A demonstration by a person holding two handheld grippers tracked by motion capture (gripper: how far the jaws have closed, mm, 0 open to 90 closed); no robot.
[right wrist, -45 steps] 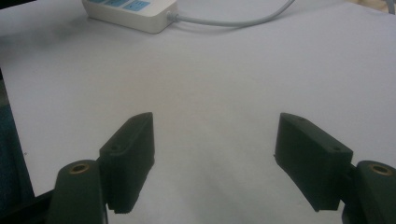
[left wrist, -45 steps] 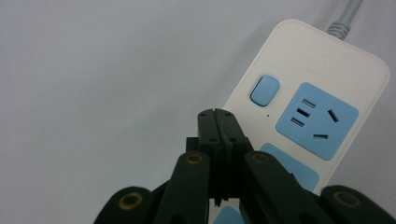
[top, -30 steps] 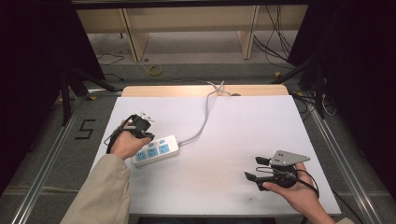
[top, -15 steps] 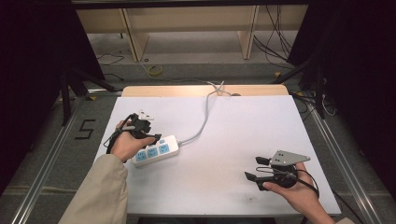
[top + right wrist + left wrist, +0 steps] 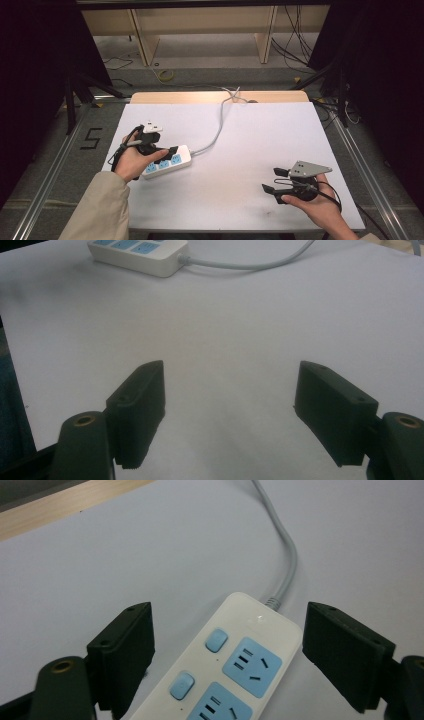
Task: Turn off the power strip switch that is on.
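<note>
A white power strip point(image 5: 167, 161) with blue sockets and blue switches lies on the white table at the left. Its grey cord point(image 5: 215, 131) runs to the table's far edge. My left gripper point(image 5: 165, 151) is open, and its jaws stand on either side of the strip's cord end point(image 5: 250, 645) without touching it. My right gripper point(image 5: 272, 180) is open near the front right of the table, with nothing between its jaws. In the right gripper view the power strip point(image 5: 142, 252) lies far ahead.
The white table top point(image 5: 260, 145) has a wooden strip point(image 5: 200, 96) along its far edge. Metal rails point(image 5: 372, 170) run along both sides of the table. Cables point(image 5: 295, 35) lie on the floor beyond.
My left gripper has shifted slightly along the power strip. The right gripper has stayed in place.
</note>
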